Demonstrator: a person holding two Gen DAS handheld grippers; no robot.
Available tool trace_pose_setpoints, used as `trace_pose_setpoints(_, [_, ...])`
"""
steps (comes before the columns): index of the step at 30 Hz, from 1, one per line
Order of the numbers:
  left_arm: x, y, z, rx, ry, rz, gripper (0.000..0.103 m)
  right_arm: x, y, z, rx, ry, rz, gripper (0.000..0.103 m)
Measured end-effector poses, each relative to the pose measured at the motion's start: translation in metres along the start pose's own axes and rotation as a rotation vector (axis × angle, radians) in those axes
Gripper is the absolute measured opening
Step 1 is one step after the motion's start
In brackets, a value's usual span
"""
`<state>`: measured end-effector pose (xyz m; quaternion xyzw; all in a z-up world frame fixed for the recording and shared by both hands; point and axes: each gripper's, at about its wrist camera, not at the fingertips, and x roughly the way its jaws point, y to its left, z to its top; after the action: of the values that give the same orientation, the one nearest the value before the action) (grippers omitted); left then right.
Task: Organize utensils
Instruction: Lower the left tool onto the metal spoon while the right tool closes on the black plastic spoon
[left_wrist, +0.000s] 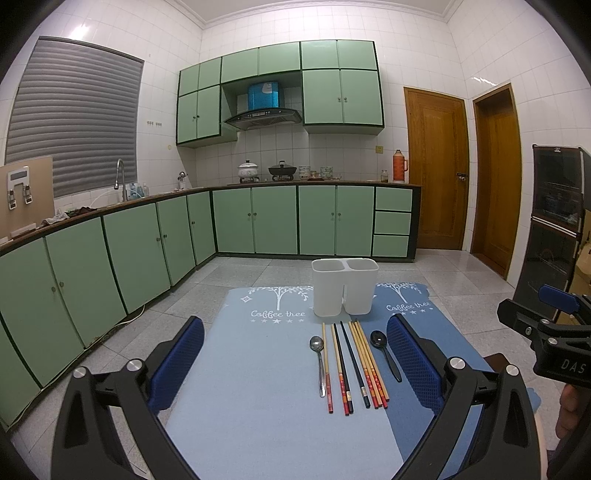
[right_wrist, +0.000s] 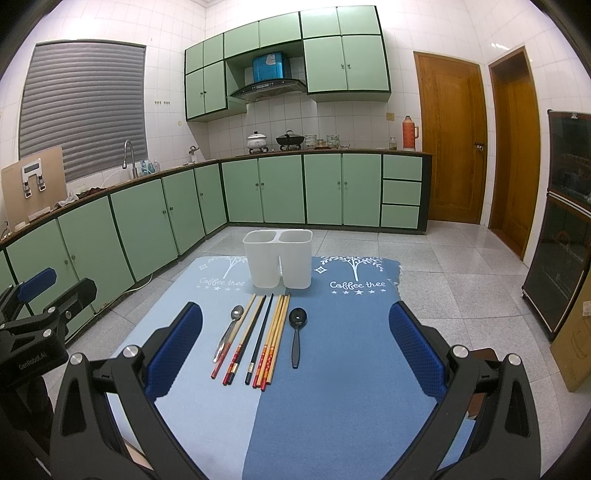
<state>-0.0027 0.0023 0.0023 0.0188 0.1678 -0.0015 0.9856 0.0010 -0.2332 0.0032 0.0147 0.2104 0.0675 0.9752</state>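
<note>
A white two-compartment utensil holder (left_wrist: 344, 286) (right_wrist: 278, 263) stands upright at the far edge of a blue mat (left_wrist: 266, 369) (right_wrist: 343, 369). In front of it lie a metal spoon (left_wrist: 319, 363) (right_wrist: 228, 332), several chopsticks (left_wrist: 351, 365) (right_wrist: 258, 339) side by side, and a black spoon (left_wrist: 384, 352) (right_wrist: 296, 334). My left gripper (left_wrist: 295, 354) is open and empty, hovering over the mat near the utensils. My right gripper (right_wrist: 295, 350) is open and empty above the same row. Each gripper also shows at the edge of the other's view.
The mat lies on a small table over a grey tiled floor. Green kitchen cabinets (left_wrist: 255, 219) run along the left and back walls. Wooden doors (left_wrist: 436, 170) and a dark glass cabinet (left_wrist: 554, 229) stand on the right. A cardboard box (right_wrist: 572, 339) sits at the right.
</note>
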Motion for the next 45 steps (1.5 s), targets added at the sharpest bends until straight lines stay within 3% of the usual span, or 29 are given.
trace_pose_setpoints(17, [0.0,0.001,-0.001,0.0,0.002,0.0,0.097,0.001,-0.001,-0.001,0.004,0.005,0.0,0.098])
trace_pose_setpoints(24, [0.015,0.006,-0.002,0.001,0.038,0.012,0.097,0.02,0.0,0.001,-0.017,0.041,-0.015,0.098])
trace_pose_setpoints(32, [0.069,0.011,-0.01,0.008,0.126,0.032,0.097,0.08,-0.013,-0.009,0.002,0.134,-0.045,0.098])
trace_pose_setpoints(45, [0.202,0.002,-0.026,0.032,0.325,0.012,0.097,0.2,-0.026,-0.014,0.021,0.316,-0.016,0.098])
